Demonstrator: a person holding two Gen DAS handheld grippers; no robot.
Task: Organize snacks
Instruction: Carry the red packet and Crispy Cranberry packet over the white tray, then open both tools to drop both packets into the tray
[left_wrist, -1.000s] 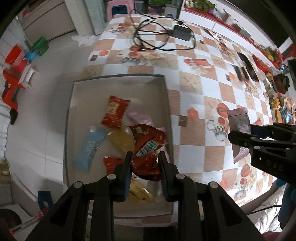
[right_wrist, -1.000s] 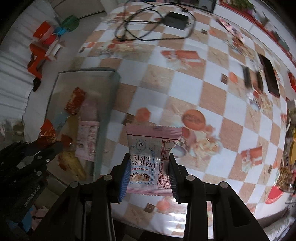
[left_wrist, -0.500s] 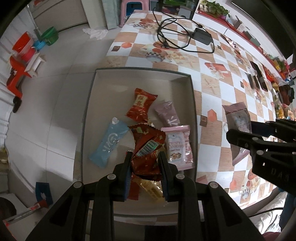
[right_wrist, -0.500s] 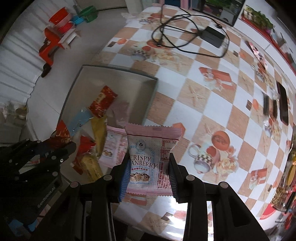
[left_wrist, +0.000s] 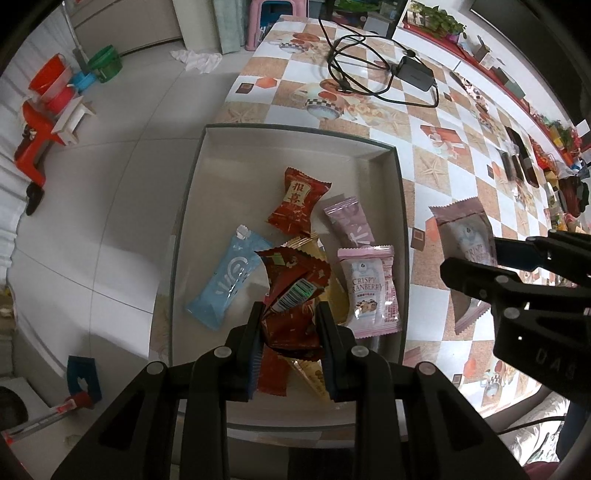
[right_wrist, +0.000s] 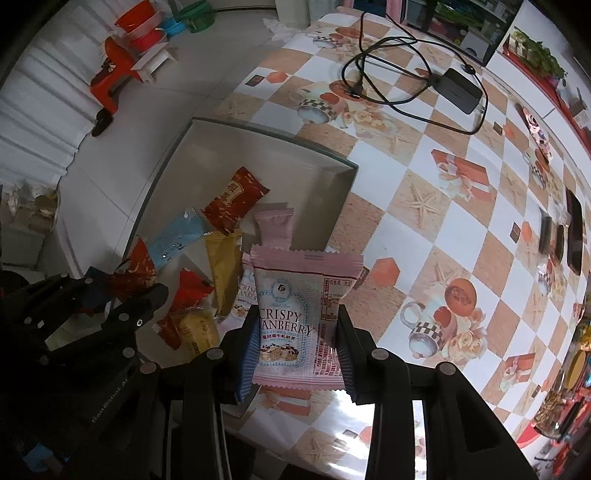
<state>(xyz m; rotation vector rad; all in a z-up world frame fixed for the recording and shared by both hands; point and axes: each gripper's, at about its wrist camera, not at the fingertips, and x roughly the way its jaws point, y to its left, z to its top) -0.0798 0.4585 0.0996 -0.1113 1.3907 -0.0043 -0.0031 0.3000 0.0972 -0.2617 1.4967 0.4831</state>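
A grey tray (left_wrist: 400, 192) on the table's left end holds several snack packets: a red one (left_wrist: 297, 201), a blue one (left_wrist: 231, 280), a mauve one (left_wrist: 351, 221) and a pink cranberry one (left_wrist: 371, 291). My left gripper (left_wrist: 290, 325) is shut on a crumpled red packet (left_wrist: 293, 291) above the tray's near end. My right gripper (right_wrist: 295, 332) is shut on a pink cranberry packet (right_wrist: 295, 317), held upright above the tray's right rim (right_wrist: 343, 192). It shows in the left wrist view (left_wrist: 469, 240) to the right of the tray.
A black power adapter (left_wrist: 415, 72) with looped cable lies on the checkered tablecloth (left_wrist: 443, 155) beyond the tray. Dark items (left_wrist: 521, 162) and more snacks line the table's far right. Red stool (left_wrist: 35, 147) and buckets stand on the floor at left.
Both grippers have pulled back and up from the tray, still holding their packets. More of the tray and far table shows; the right gripper has shifted left toward the tray.
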